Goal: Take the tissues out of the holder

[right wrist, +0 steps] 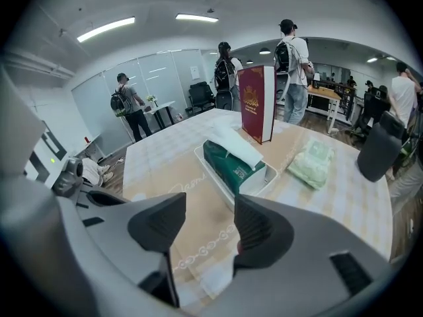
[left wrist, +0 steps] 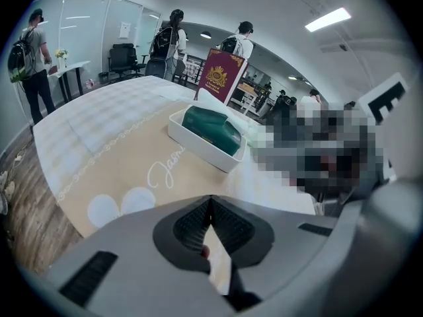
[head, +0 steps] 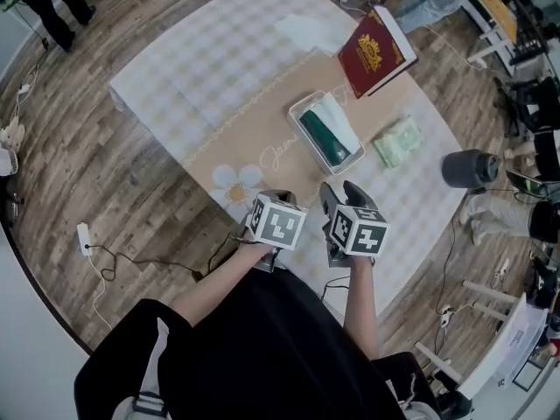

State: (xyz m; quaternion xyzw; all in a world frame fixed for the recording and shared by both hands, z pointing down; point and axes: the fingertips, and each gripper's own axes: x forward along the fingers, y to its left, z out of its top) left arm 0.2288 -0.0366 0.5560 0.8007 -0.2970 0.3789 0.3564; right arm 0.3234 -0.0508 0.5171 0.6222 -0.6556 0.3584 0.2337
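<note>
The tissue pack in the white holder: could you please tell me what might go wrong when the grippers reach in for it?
1. The white holder looks light and lies loose on the cloth, so lifting the green tissue pack may drag it along.
2. A white sheet lies on top; the open right gripper might pinch only that.
3. The red book stands upright just behind and could be knocked over.

The person wears a black garment (head: pixel 262 348) that leaves the forearms bare, with a white stripe (head: pixel 158 350) at one side. The left gripper (left wrist: pixel 210 205) and right gripper (right wrist: pixel 210 226) have smooth grey shells and dark ribbed pads (right wrist: pixel 259 228); each carries a cube (head: pixel 278 224) of black-and-white square markers.
</note>
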